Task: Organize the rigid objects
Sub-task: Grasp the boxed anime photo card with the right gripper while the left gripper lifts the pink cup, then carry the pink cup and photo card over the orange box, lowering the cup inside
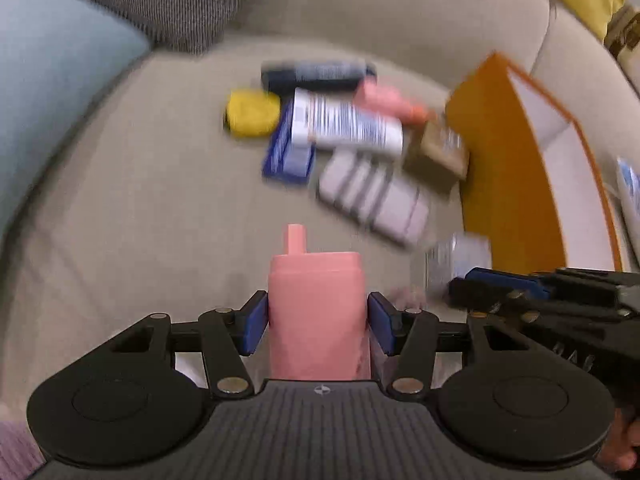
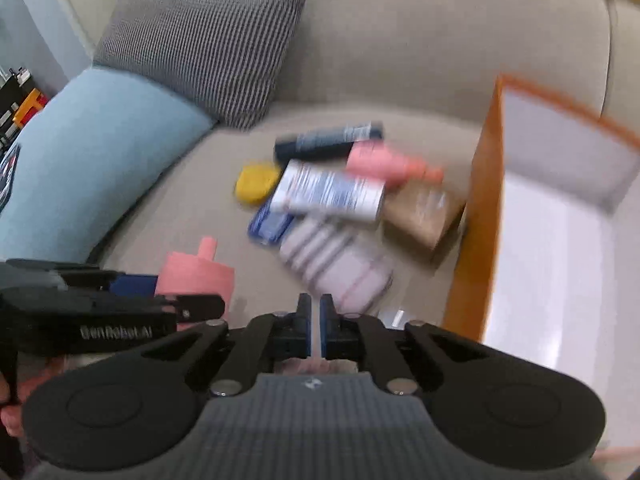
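Note:
My left gripper [image 1: 316, 320] is shut on a pink bottle [image 1: 316, 312] with a spout, held above the sofa seat; it also shows in the right wrist view [image 2: 196, 276]. My right gripper [image 2: 315, 320] is shut with nothing seen between its pads, just left of an orange box [image 2: 476, 220] with a white inside. A pile of objects lies on the seat: a yellow item [image 1: 252, 114], a white tube [image 1: 344, 126], a dark bottle [image 1: 316, 74], a second pink bottle [image 1: 390, 106], a striped pack [image 1: 374, 198] and a brown box [image 1: 436, 154].
A light blue cushion [image 2: 92, 160] and a grey striped cushion [image 2: 204, 48] lean at the sofa's left. The orange box [image 1: 508, 168] stands at the right of the pile. A small clear item [image 1: 458, 260] lies by the box.

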`<state>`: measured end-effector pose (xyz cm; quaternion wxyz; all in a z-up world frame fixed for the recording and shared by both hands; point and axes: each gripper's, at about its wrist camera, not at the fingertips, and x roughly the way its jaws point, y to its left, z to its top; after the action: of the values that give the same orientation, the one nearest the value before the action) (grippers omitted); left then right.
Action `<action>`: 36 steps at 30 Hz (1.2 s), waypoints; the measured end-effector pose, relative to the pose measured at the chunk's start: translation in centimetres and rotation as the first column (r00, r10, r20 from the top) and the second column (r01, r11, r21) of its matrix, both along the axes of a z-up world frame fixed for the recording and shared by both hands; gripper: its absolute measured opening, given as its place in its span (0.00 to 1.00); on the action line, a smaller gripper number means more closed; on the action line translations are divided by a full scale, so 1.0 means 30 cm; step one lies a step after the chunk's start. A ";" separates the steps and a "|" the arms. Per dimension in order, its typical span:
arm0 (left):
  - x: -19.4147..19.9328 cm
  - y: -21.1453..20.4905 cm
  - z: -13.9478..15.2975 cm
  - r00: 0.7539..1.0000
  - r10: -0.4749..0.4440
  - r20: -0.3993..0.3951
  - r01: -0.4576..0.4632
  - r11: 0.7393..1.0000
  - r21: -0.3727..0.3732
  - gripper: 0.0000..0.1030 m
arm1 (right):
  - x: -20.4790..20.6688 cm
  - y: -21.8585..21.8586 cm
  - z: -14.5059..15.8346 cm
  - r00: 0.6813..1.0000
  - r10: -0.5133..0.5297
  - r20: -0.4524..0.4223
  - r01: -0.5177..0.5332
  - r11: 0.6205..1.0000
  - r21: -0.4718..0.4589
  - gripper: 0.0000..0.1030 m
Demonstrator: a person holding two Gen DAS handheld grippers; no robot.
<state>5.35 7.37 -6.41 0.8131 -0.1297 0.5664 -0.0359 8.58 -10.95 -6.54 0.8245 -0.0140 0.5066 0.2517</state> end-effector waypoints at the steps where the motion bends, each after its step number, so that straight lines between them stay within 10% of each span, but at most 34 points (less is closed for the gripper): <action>1: -0.011 -0.005 -0.021 1.000 -0.012 -0.023 0.012 1.000 0.001 0.60 | -0.018 -0.001 -0.032 1.000 0.003 -0.029 -0.003 1.000 0.003 0.27; 6: -0.027 -0.025 -0.076 0.996 -0.068 -0.053 0.067 0.997 -0.032 0.60 | -0.059 0.019 -0.150 0.997 0.023 -0.076 -0.028 0.997 -0.077 0.34; 20: -0.004 -0.005 -0.173 0.991 -0.048 -0.125 0.040 0.997 -0.065 0.60 | 0.020 -0.044 -0.345 0.963 -0.076 -0.259 0.101 0.991 0.086 0.58; 26: -0.020 -0.017 -0.168 0.991 -0.073 -0.108 0.070 0.997 -0.037 0.60 | 0.000 -0.047 -0.272 0.966 -0.064 -0.250 0.092 0.990 0.103 0.32; 36: -0.027 0.022 -0.186 0.994 -0.031 -0.104 0.022 0.996 -0.088 0.60 | -0.003 -0.009 -0.284 0.951 -0.064 -0.302 0.117 0.980 0.161 0.23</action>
<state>4.54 8.05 -11.98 0.7751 -0.1589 0.6081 -0.0642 8.50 -11.22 -15.07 0.7484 0.1205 0.5996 0.2567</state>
